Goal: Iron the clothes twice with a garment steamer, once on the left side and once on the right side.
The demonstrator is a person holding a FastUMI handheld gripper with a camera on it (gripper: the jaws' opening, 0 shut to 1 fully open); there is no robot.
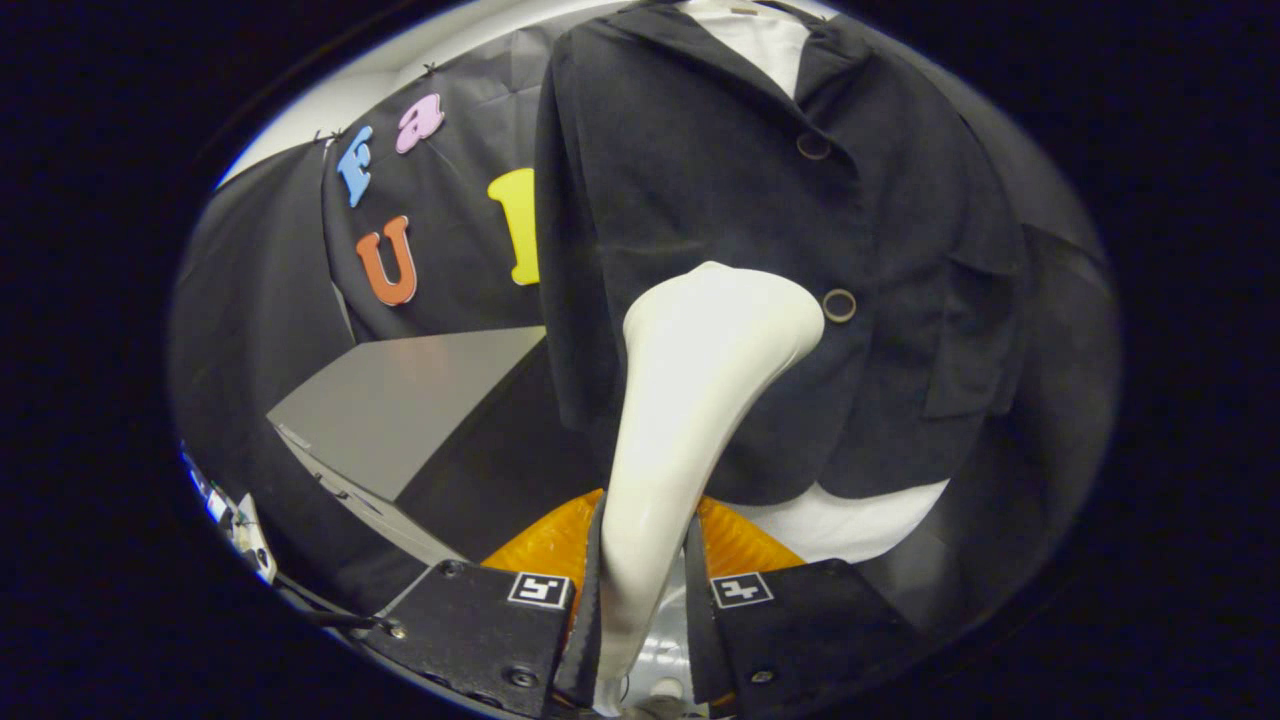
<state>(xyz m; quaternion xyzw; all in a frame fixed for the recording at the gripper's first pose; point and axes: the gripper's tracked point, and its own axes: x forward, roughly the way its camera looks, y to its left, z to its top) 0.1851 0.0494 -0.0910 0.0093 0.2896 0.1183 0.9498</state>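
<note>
1. Holding the steamer [690, 400] by its white handle, the gripper [640, 590] has both fingers [585, 600] pressed on the narrow lower part, so the jaws stand narrow and clamped
2. From the fingers the steamer widens to a broad head, which lies against or just short of the jacket [700, 200]; contact cannot be told
3. That head sits on the jacket's front near its middle, just beside the lower button [839, 305] and well below the upper button [813, 146]
4. Judged by its smooth, glossy shell, the steamer is rigid and likely slippery; its weight probably sits out at the head, so it may tend to tip in the grip
5. Low on the handle, where the neck is slimmest and the pads wrap both sides, seems the right hold; a firm squeeze should not harm it
6. Soft, dark and hanging loose over a white form [850, 525], the jacket will likely give and swing under pressure, so a light, flat stroke suits it
7. Beside the jacket's hem stands a grey box [400, 410], well apart from the head
</note>
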